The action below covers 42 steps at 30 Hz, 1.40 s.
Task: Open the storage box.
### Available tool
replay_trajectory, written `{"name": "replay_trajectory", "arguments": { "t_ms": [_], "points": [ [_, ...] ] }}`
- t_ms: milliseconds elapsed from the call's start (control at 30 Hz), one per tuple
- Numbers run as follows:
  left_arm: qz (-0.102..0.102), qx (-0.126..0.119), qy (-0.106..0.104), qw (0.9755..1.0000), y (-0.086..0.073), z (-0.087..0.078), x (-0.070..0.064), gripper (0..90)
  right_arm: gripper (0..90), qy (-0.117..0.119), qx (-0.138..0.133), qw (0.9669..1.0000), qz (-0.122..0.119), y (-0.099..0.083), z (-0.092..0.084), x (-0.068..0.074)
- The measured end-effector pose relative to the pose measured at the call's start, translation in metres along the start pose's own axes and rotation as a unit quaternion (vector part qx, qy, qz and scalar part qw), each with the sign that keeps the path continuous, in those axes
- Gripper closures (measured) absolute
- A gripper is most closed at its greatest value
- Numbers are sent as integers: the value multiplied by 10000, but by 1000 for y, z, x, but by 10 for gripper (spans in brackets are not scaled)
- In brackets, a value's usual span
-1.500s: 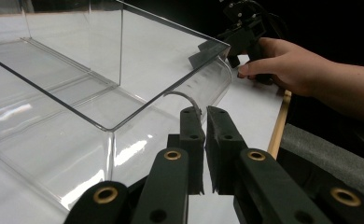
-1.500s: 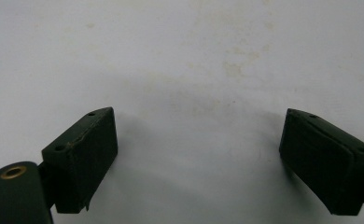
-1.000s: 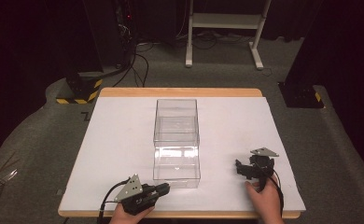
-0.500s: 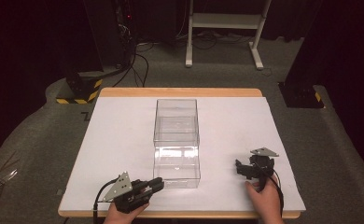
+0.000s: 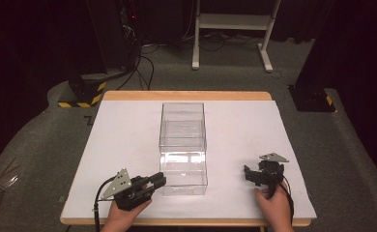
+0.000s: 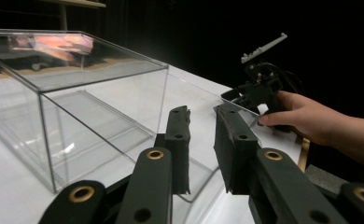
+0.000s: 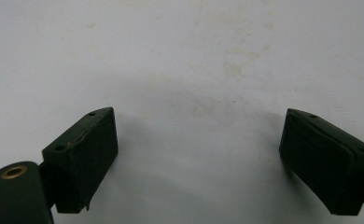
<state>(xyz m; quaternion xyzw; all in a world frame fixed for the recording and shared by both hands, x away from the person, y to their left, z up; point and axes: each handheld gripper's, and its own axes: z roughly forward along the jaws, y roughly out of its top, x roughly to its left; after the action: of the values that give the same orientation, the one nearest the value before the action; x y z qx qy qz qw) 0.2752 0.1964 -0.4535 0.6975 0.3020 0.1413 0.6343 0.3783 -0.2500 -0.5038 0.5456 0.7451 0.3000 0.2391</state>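
Sitting lengthwise down the middle of the white tabletop, the clear box is the landmark for everything else: its long axis runs from the person's edge toward the far edge. The left claw lies just off the box's near left corner, pointing at it from the left and low, so the box stands ahead and slightly to the right of its tips. In the left gripper view the box rises just beyond the left claw. The jaws are a narrow gap apart and have just been opening; nothing is gripped between them, though the box's near bottom corner shows through that gap.

The right claw rests on the tabletop well off the box's near right corner, held by the right hand. In the right gripper view its jaws stand wide apart over bare white surface, empty.

By my judgement the left hand is the nearer one to the box. Nothing lies between either claw and the box. For a grip the left jaws would likely need to spread further or take a wall edge-on.
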Motion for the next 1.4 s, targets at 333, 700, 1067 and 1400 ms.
{"name": "replay_trajectory", "arguments": {
  "t_ms": [333,700,1067,1400],
  "points": [
    [-109,-122,397,9991,3,-18,24,708,114,1,7,10000,11,0,0,0],
    [-119,-48,1159,9932,-1,-38,52,627,115,16,-1,10000,2,0,0,0],
    [76,327,1958,9801,-13,-53,77,545,115,22,-1,10000,3,0,0,-1],
    [-84,1164,2874,9507,-30,-55,101,477,115,28,-5,10000,6,0,0,-1]
  ]
}}
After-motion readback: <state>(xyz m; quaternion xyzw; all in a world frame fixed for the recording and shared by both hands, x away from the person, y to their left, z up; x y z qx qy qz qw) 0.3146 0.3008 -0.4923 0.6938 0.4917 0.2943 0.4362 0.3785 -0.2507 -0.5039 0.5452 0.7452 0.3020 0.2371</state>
